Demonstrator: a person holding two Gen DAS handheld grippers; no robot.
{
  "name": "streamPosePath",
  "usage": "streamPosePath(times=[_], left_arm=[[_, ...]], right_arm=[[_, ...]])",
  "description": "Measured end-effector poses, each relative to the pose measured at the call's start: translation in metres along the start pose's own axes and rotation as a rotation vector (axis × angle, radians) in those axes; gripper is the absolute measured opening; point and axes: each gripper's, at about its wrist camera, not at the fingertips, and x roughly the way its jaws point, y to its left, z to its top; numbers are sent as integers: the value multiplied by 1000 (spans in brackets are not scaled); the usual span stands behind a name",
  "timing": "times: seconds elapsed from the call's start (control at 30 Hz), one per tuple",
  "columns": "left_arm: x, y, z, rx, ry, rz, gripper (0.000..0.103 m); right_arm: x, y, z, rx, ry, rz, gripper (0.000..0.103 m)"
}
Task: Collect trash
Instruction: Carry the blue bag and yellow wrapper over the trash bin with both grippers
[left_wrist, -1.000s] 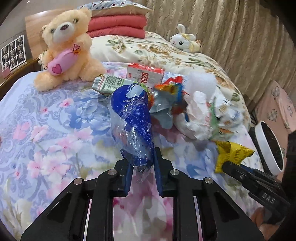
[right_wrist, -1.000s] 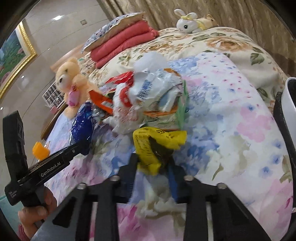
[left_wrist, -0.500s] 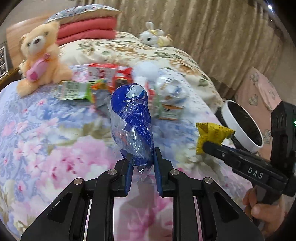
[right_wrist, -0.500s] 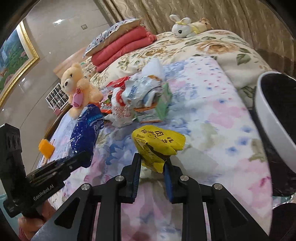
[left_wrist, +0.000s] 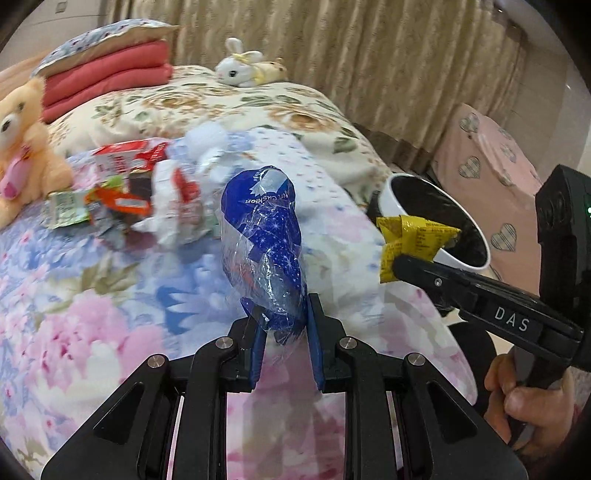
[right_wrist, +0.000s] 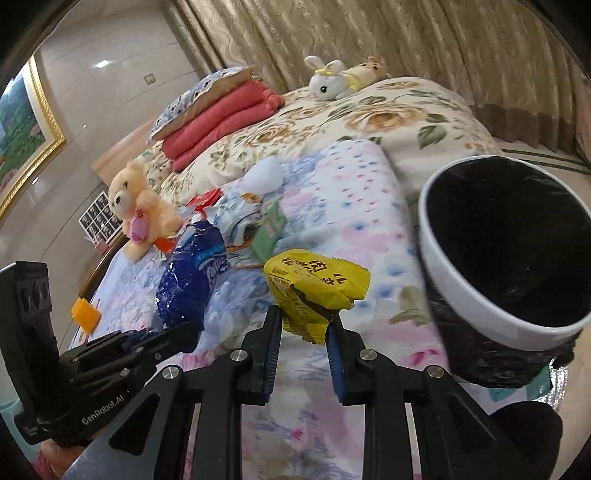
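Floral bedding (left_wrist: 92, 302) covers the bed, with beige curtains (right_wrist: 369, 33) hanging behind it. Far out beyond the left gripper (left_wrist: 282, 314), on its left side, sits a peach teddy bear (left_wrist: 22, 147), and ahead of it a heap of wrappers and cartons (left_wrist: 147, 192) lies on the quilt. That gripper is clenched on a blue plastic bag (left_wrist: 264, 236), which stands up from between its blue pads above the bedding. To its right, the right gripper (right_wrist: 304, 325) pinches a crumpled yellow snack packet (right_wrist: 317, 286), lifted off the quilt. Just right of that packet stands a white-rimmed bin with a black liner (right_wrist: 461, 291), its mouth tilted toward the tools.
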Motion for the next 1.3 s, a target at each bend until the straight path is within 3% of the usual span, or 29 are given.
streamPosePath(times=[0.6, 1.3], left_arm=[[29, -76, 26, 141, 27, -109, 19], [47, -121, 50, 213, 53, -169, 19]], right_arm=[[-49, -72, 17, 105, -95, -105, 24], [-63, -118, 26, 176, -116, -153, 25]])
